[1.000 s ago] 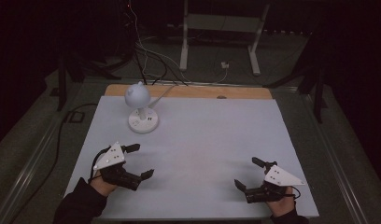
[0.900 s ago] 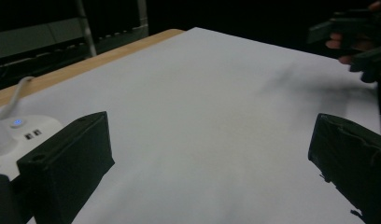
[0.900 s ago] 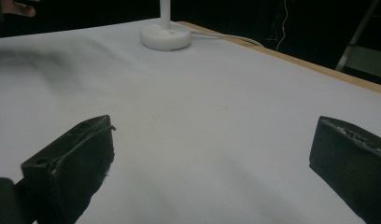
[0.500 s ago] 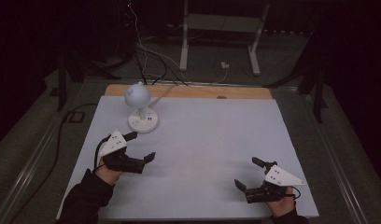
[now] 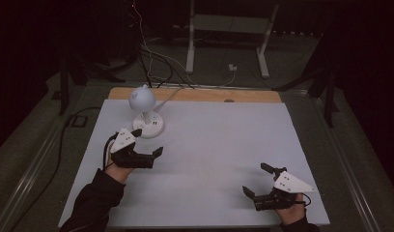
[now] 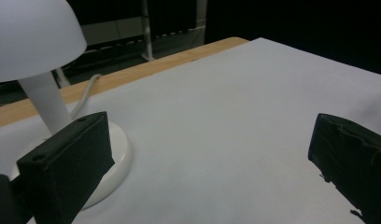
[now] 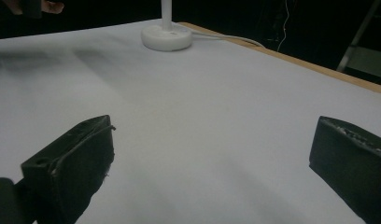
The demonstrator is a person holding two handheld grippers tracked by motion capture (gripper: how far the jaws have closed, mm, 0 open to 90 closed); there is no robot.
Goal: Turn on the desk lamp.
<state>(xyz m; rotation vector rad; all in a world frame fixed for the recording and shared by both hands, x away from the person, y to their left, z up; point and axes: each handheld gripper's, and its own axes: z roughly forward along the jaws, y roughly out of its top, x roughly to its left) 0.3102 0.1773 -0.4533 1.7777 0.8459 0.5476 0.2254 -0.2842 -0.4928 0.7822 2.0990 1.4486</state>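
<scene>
A small white desk lamp [image 5: 143, 110] with a dome shade stands at the back left of the white table [image 5: 224, 140]. Its white cable runs off over the far edge. My left gripper [image 5: 147, 141] is open just in front of the lamp's round base, and nothing is between its jaws. In the left gripper view the lamp [image 6: 37, 51] rises close behind the left jaw of this gripper [image 6: 209, 158]. Near the front right corner my right gripper [image 5: 254, 179] is open and empty. Beyond its wide-apart jaws [image 7: 212, 158] the lamp's base [image 7: 166, 37] sits far off.
A bare wooden strip [image 5: 200, 94] edges the table's far side. Beyond it on the dark floor are a metal stand [image 5: 224, 38] and loose cables [image 5: 151, 58]. The person's left hand [image 7: 37, 5] shows at the top left of the right gripper view.
My left gripper has moved away from the person, toward the lamp's base, still open. The right gripper has stayed where it was.
</scene>
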